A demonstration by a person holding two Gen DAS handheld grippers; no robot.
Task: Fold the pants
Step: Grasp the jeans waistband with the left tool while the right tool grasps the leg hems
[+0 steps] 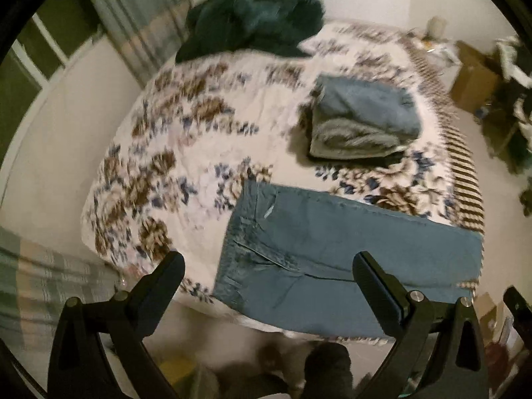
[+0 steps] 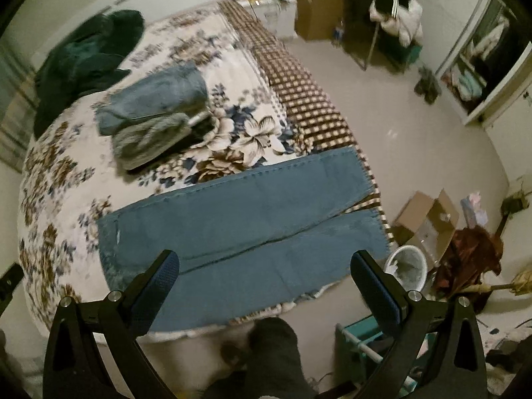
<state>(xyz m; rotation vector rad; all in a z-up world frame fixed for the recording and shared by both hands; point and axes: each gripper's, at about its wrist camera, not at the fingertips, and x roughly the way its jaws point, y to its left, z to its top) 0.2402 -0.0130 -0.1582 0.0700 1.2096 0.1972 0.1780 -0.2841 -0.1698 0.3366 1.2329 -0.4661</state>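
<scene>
Bed, largest surface in both views, carries everything I work on; its floral cover gives a broad, soft plane, and a checked blanket runs along the side facing the open floor. Pants, blue denim, lie flat across the near end of the bed, waistband toward my left, both legs side by side and stretched toward my right, hems reaching the bed's corner and lying over the checked strip. I judge they are spread this way so that one leg can be laid over the other along the centre seam; no fold appears made yet.

Stack of folded garments sits further up the bed, well apart from the pants, presumably finished pieces parked out of the working zone. Dark green bundle lies at the far end, clear of everything.

Room for moving: a bare floral band lies between pants and stack, enough, I judge, to fold away from me. The near leg runs close to the bed's edge, and the hems are at the corner, so cloth could slide off if dragged my way. White basket and cardboard box stand on the floor just beyond that corner.

Left gripper hovers above the waistband end, jaws apart, holding nothing. Right gripper hovers over the legs, jaws likewise apart and empty.
</scene>
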